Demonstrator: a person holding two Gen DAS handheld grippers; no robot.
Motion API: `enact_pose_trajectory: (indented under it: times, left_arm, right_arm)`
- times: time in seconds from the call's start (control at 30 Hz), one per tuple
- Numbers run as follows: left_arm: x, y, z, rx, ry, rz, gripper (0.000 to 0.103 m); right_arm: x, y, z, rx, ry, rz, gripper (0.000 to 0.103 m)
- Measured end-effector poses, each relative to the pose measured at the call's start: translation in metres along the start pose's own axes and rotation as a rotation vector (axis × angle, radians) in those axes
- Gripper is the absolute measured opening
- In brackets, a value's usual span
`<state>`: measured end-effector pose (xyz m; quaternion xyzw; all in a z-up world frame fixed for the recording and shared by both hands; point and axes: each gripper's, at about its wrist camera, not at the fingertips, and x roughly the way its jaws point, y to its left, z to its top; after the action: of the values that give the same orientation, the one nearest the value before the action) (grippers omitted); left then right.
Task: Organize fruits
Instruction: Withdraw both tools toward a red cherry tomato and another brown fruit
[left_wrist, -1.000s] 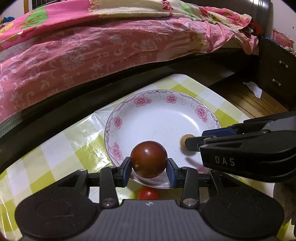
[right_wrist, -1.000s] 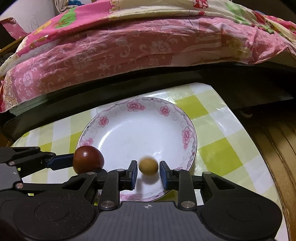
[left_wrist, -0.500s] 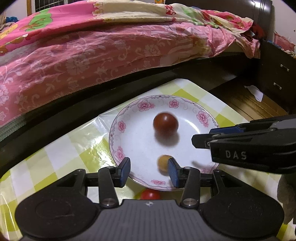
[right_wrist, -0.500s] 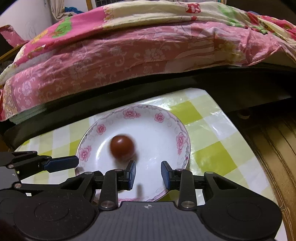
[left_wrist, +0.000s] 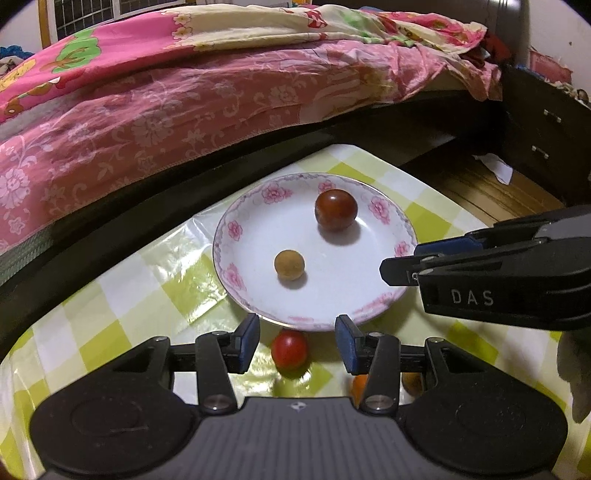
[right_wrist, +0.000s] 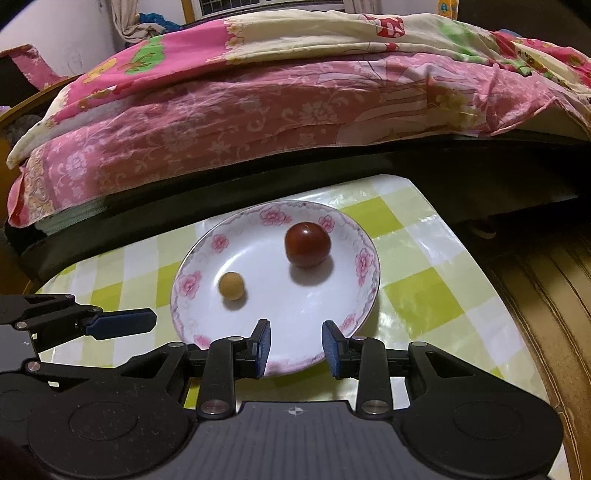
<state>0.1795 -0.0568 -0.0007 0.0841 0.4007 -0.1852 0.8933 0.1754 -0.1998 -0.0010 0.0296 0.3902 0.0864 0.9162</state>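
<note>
Two fruits lie in the plate, a white dish with pink flowers round its rim that stands on a yellow-and-white checked tablecloth: a dark red tomato toward the far rim and a small tan round fruit nearer the middle, apart from each other. In the right wrist view the tan fruit is slightly blurred, so its skin cannot be read. The left gripper hangs over the near edge of the plate with its blue-padded jaws parted and nothing between the pads; through the gap a bright red cherry tomato shows on the cloth just outside the plate rim, its lower part cut off by the gripper body. Beside the left gripper's right finger, two more small things, one orange and one brownish, peep out, mostly hidden, and what they are cannot be told. The right gripper also stands over the near rim of the plate, jaws apart and empty. Each gripper shows from the side in the other's view, only partly in frame. Behind the table a dark bed frame carries a pink flowered quilt.
</note>
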Motion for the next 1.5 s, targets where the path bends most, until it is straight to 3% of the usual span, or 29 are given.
enact_pose_trajectory:
  times: [0.9, 1.5]
  left_arm:
    - [-0.014, 0.002, -0.028, 0.079, 0.048, 0.045, 0.056]
    - [-0.023, 0.025, -0.057, 0.093, 0.074, -0.002, 0.057]
  right_arm:
    - [-0.013, 0.011, -0.024, -0.050, 0.073, 0.017, 0.033]
    - [-0.013, 0.003, -0.043, -0.115, 0.127, 0.019, 0.038]
